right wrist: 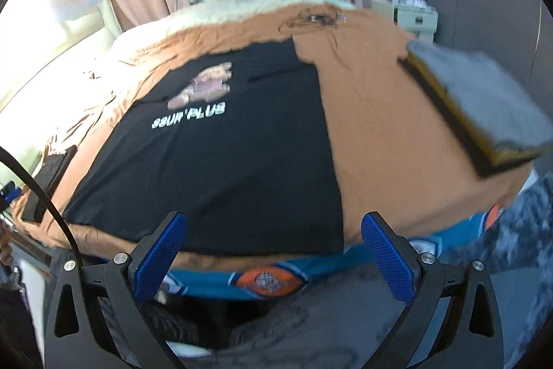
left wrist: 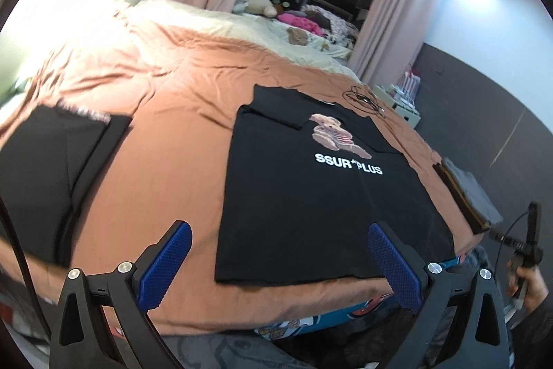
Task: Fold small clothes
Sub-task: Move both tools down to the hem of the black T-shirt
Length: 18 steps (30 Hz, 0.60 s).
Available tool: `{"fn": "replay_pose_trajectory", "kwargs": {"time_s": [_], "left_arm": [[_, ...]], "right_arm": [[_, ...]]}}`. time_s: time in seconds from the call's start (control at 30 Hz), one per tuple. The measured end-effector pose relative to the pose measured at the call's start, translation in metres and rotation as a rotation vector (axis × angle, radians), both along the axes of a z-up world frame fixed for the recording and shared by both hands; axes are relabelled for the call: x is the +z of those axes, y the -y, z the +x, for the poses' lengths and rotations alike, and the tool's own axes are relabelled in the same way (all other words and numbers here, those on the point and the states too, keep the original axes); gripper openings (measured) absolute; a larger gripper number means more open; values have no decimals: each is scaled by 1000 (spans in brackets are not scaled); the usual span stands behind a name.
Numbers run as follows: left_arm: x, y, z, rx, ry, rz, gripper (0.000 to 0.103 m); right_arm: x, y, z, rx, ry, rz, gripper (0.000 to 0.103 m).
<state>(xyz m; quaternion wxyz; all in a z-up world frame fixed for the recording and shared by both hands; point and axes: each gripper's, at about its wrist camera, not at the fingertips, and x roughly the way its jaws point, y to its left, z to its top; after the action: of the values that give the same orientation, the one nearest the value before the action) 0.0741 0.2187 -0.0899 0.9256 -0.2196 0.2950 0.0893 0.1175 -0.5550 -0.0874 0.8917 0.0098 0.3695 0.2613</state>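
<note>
A black T-shirt (left wrist: 311,196) with a teddy bear print and the white words "SSUR*PLUS" lies flat on the brown bedspread, its sleeves folded in. It also shows in the right wrist view (right wrist: 224,168). My left gripper (left wrist: 280,260) is open and empty, hovering over the shirt's near hem. My right gripper (right wrist: 273,253) is open and empty above the near bed edge at the shirt's lower right corner. The right gripper's handle (left wrist: 525,244) shows at the far right of the left wrist view.
A folded black garment (left wrist: 52,175) lies on the bed to the left. A stack of folded clothes, grey on top (right wrist: 484,102), sits at the bed's right edge. A black cable coil (left wrist: 363,99) lies beyond the shirt. Pillows and plush toys lie at the far end.
</note>
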Motion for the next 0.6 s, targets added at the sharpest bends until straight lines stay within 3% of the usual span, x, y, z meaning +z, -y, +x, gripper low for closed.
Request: {"fn": "replay_pose_trajectory", "kwargs": {"time_s": [0.1, 0.17, 0.2, 0.43, 0.6], "left_arm": [[-17, -5, -6, 14, -14, -26, 95], [-31, -11, -5, 27, -37, -58, 89], [-37, -13, -3, 29, -48, -72, 84], [-73, -23, 11, 19, -144, -113, 73], [-87, -26, 20, 17, -182, -131, 69]], "right_arm": [[-11, 4, 23, -18, -52, 21, 96], [-22, 9, 37, -28, -108, 52, 77], [-27, 11, 42, -34, -131, 67, 74], [-61, 21, 69, -71, -213, 131, 72], [-78, 30, 91, -81, -267, 202, 64]]}}
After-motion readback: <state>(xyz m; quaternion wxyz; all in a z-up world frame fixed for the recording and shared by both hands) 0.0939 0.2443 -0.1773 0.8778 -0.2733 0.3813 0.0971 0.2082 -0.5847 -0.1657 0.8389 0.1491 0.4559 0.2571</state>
